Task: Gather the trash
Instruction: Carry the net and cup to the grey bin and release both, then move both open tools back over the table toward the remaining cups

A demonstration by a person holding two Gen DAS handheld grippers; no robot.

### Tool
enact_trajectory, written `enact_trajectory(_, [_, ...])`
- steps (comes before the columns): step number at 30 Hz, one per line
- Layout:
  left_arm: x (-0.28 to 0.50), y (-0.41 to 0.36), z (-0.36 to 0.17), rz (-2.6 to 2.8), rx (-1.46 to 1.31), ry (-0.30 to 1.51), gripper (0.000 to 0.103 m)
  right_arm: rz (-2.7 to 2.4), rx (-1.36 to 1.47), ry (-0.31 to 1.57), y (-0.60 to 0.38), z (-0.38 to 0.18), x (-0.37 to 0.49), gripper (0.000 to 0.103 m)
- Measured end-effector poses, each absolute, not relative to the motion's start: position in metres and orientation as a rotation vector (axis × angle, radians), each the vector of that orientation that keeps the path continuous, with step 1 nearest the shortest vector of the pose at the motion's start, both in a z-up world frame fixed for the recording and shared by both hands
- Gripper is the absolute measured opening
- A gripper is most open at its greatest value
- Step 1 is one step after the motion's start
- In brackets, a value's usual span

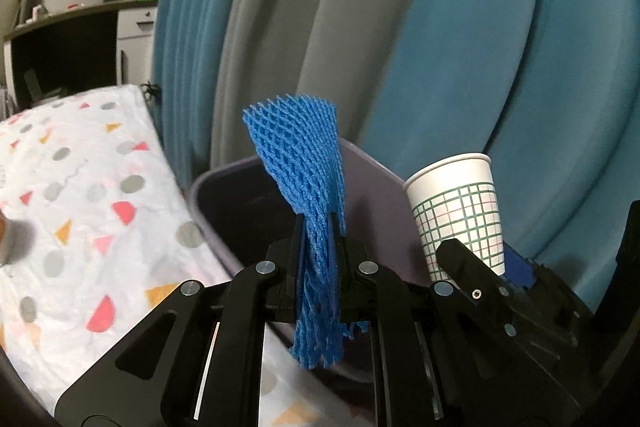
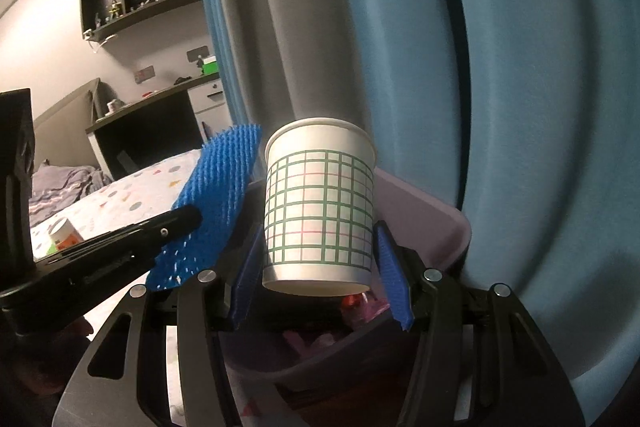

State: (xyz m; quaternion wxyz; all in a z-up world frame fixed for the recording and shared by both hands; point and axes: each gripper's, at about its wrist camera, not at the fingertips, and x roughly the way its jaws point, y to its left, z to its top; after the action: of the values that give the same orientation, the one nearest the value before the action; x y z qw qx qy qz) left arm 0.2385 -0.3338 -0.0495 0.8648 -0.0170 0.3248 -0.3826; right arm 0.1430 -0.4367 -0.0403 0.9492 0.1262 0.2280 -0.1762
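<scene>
The purple bin [image 2: 424, 223] is mostly hidden behind both tools. Left of it lies the patterned blanket [image 1: 80, 195]. Above its rim, the left gripper [image 1: 318, 227] pinches blue foam netting [image 1: 304, 167]; the right gripper [image 2: 320, 255] clamps 1 checked paper cup [image 2: 320, 207].

The foam net [image 1: 298, 163] is bright blue with an open diamond mesh; the paper cup [image 2: 320, 207] is white with a green and pink grid; the bin [image 1: 372, 187] is dull purple; the bed cover [image 1: 80, 195] is white with grey dots and pink and orange shapes
</scene>
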Motion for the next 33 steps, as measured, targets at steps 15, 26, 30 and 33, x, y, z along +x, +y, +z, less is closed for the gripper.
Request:
enact_trajectory(15, [0.255,-0.323,-0.071,-0.758,-0.053,0.720,0.065,-0.367,0.293,0.501,-0.449,-0.049,0.152,0.055])
enact_trajectory(26, [0.234,-0.235,-0.061,-0.504,-0.061,0.639,0.089,-0.344,0.268,0.575,-0.437,-0.067,0.171,0.055])
enact_trajectory(30, [0.229,-0.206,-0.057,-0.442,-0.070,0.631,0.091,-0.350,0.273,0.590,-0.438,-0.073,0.172,0.065])
enact_trajectory(33, [0.223,-0.191,-0.054,-0.406,-0.055,0.608,0.092,-0.367,0.271,0.580,-0.438,-0.068,0.167,0.072])
